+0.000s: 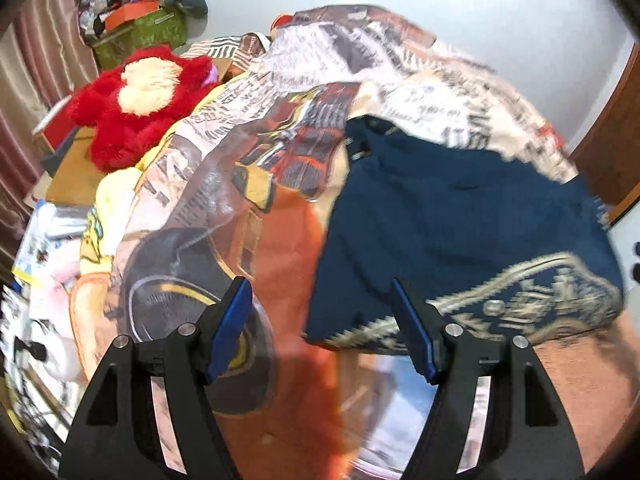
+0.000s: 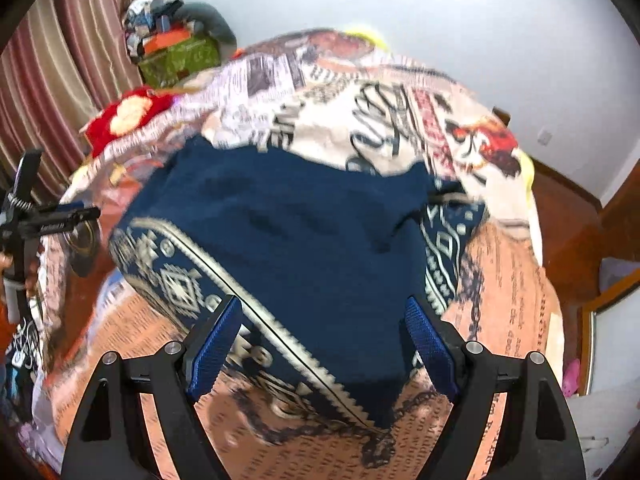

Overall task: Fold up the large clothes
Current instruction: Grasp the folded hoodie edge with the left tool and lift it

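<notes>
A dark blue garment (image 1: 460, 232) with a cream patterned border lies partly folded on a printed bedspread (image 1: 224, 184). In the right wrist view the garment (image 2: 304, 240) fills the middle, its patterned band (image 2: 176, 276) at the near left. My left gripper (image 1: 320, 292) is open and empty, above the garment's near left edge. My right gripper (image 2: 324, 312) is open and empty, above the garment's near edge. The left gripper (image 2: 44, 224) also shows at the left of the right wrist view.
A red plush toy (image 1: 136, 104) lies at the bed's far left. A green box (image 1: 140, 36) with piled items stands by the striped curtain (image 2: 80, 40). White wall behind; wooden floor (image 2: 568, 216) and furniture to the right.
</notes>
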A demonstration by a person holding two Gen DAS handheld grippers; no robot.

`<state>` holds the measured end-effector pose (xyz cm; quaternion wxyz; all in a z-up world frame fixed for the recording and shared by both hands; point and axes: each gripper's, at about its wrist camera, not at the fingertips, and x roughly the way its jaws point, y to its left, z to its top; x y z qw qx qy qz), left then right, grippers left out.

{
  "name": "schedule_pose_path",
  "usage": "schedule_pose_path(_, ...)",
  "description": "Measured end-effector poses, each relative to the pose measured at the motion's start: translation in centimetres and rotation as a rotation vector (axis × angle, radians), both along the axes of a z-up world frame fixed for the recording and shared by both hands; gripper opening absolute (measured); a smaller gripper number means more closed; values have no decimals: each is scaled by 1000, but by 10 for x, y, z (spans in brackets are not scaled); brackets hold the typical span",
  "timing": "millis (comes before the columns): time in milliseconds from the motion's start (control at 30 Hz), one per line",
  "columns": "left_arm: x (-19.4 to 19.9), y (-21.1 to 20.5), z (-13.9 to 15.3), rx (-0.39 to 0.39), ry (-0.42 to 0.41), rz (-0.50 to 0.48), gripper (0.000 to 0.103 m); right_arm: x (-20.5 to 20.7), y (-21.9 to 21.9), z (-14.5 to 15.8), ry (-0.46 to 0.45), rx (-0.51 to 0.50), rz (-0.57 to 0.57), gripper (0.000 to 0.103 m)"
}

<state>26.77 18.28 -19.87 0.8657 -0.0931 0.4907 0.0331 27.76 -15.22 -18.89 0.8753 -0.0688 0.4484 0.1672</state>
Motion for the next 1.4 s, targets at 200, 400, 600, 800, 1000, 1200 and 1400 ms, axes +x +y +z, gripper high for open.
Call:
schedule_pose_path(200,-16,-12,-11,-289,44,12,73,1,44,16,-97,-30,30,89)
schedule_pose_path(400,-22,-34,-52,-534,146,0,73,8,95,-7,-98,-129,148,89)
schedule_pose_path(600,-18,-28,-77,-816,149,86,73,19,120,-43,-65,-245,199,89)
schedule_pose_path(800,-1,-25,-93,-889,129,162,73,32,109,-55,46,-168,202,90)
schedule_pose_path(1000,27,-21,-108,-891,85,209,73,39,97,-64,141,-66,181,90)
schedule_pose_path(1200,61,-17,-112,-806,66,238,72,38,100,-67,152,-65,200,92)
schedule_pose_path(1400,84,-26,-99,-576,58,253,28,39,99,-69,173,-47,217,93)
